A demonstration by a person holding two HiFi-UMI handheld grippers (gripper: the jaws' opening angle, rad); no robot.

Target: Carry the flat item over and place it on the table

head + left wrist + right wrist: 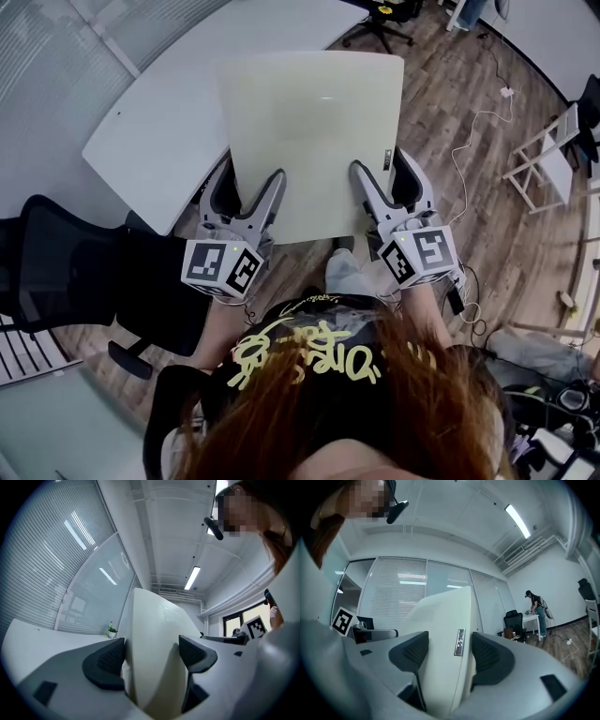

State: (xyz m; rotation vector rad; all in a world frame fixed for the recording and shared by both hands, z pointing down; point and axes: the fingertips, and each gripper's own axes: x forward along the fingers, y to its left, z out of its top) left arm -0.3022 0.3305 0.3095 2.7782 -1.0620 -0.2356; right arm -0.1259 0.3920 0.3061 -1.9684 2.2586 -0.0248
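Carrying stage: panel [314, 131] is held level, overlapping the table [159, 131] at its right edge. L gripper [251, 187] & R gripper [384, 173] each pinch the panel's near edge (pads on both faces). Advice: move both in sync, then lower it flat.
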